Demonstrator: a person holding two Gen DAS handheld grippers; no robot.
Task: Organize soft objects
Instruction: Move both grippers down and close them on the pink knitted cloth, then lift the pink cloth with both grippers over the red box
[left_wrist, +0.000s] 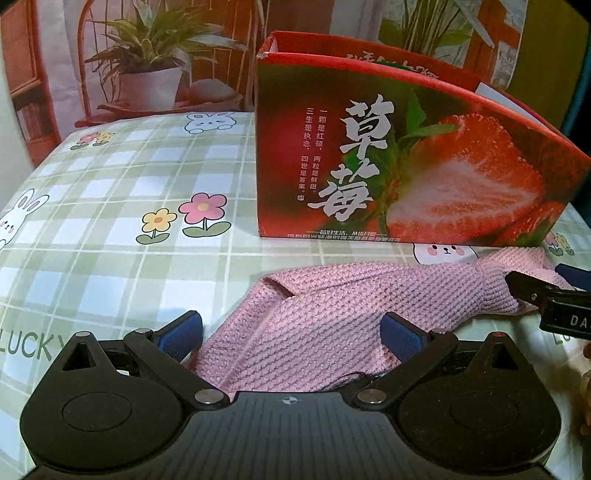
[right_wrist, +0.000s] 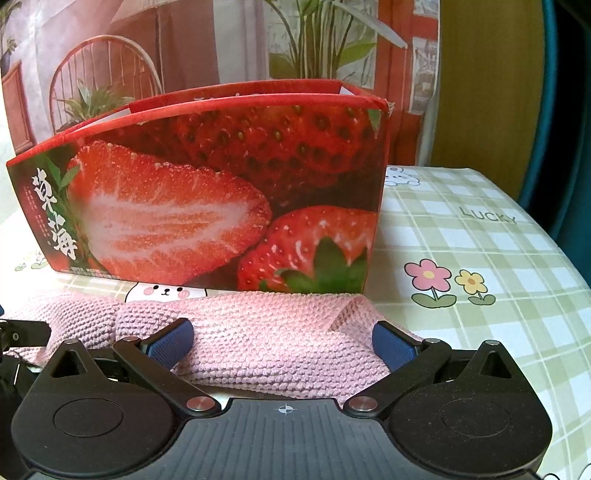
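Note:
A pink knitted cloth (left_wrist: 332, 314) lies crumpled on the checked tablecloth, just in front of a red strawberry-print box (left_wrist: 406, 166) with an open top. My left gripper (left_wrist: 291, 334) is open, its blue pads on either side of the cloth's left end. In the right wrist view the same cloth (right_wrist: 258, 332) stretches across below the box (right_wrist: 221, 192). My right gripper (right_wrist: 282, 341) is open too, and the cloth's right end lies between its pads. A black finger (left_wrist: 528, 290) of the right gripper shows at the right edge, over the cloth.
The tablecloth (left_wrist: 110, 184) has green checks with flower and rabbit prints. A printed backdrop (left_wrist: 147, 55) of plants and furniture hangs behind the table. The table's right edge (right_wrist: 546, 229) curves away beside a dark blue surface.

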